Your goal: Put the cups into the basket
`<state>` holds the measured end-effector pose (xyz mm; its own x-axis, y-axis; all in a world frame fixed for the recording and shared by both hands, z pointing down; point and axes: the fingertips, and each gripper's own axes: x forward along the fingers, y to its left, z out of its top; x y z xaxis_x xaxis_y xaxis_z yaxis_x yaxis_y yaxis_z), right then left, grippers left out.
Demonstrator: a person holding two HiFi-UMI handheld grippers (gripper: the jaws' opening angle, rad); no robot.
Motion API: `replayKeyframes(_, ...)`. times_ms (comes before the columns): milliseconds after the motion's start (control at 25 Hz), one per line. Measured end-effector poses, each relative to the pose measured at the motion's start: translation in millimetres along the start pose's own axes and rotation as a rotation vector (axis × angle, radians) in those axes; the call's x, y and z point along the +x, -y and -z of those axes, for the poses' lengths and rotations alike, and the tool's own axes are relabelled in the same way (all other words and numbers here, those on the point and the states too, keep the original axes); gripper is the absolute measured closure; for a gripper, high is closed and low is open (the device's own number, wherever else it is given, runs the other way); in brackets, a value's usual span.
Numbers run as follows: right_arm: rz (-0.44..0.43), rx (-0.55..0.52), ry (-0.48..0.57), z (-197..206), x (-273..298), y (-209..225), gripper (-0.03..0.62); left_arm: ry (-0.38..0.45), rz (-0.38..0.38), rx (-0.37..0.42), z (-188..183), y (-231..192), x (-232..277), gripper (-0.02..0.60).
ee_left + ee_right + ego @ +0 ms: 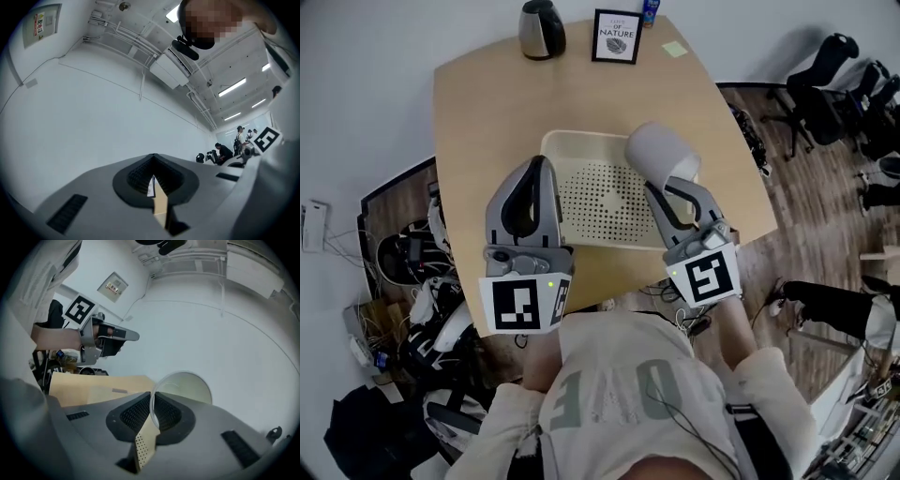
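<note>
Right gripper [664, 192]: is clamping the cup [659, 150] by its rim, above the basket [591, 208].
Left gripper [540, 167]: jaws are sitting together, empty.
Progress: basket is showing no cups; release pending.

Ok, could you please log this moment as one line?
right tongs: shut on cup rim | cup: over far right corner of basket | left tongs: shut, empty | basket: no cup visible inside

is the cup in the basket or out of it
Out. The right gripper holds the cup by its rim, tipped, in the air over the basket.
</note>
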<state>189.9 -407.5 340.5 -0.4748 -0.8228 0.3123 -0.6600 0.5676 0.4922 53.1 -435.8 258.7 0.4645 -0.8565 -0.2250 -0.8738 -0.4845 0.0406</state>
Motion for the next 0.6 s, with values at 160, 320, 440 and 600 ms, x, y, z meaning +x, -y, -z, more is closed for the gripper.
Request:
replayKeyframes(160, -0.137, -0.04, -0.087, 29, 30, -15, 0.574, -0.037, -0.025, -0.036, 23, -15, -1, 0.574)
replayKeyframes(320, -0.29, -0.144, -0.199, 67, 52, -33, 0.574, -0.07, -0.043, -0.064, 45, -25, -5, 0.574)
replayKeyframes(440, -0.401, -0.232, -0.279, 90, 64, -49, 0.574, -0.09, -0.044, -0.061, 57, -28, -7, 0.574)
replayKeyframes(600, -0.566, -0.323, -0.374, 120, 76, -77, 0.574, -0.108, -0.061, -0.084, 67, -33, -11, 0.574)
